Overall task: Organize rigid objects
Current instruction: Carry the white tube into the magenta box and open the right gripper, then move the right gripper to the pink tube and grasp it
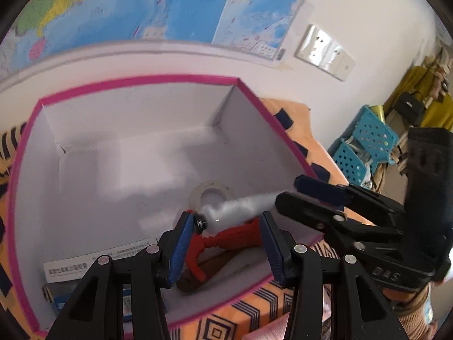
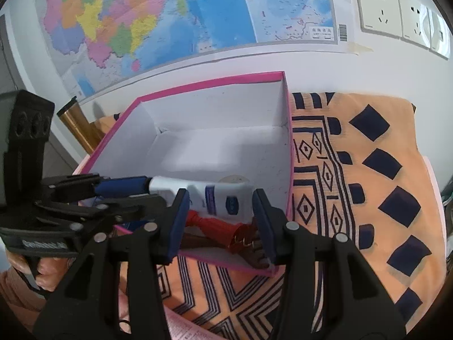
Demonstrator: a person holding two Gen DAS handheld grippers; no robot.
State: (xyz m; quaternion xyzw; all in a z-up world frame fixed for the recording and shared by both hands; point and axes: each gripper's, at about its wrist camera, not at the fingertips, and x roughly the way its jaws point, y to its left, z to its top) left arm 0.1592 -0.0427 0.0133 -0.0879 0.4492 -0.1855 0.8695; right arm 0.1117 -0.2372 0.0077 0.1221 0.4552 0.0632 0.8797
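Tube blurred, red tool half-hidden.

Wall: white, with a coloured map taped across it.
Sockets: a row of white outlets right of the map.
Surface: orange cloth with dark diamond pattern.
Far right: blue perforated baskets, yellow fabric behind.

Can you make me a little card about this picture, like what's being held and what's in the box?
Held: white tube, over the box
Left gripper: jaws on one end of the tube
Right gripper: jaws on the other end
Box: open, pink edge, white inside
In the box: red tool, tape roll
Under the box: orange patterned cloth
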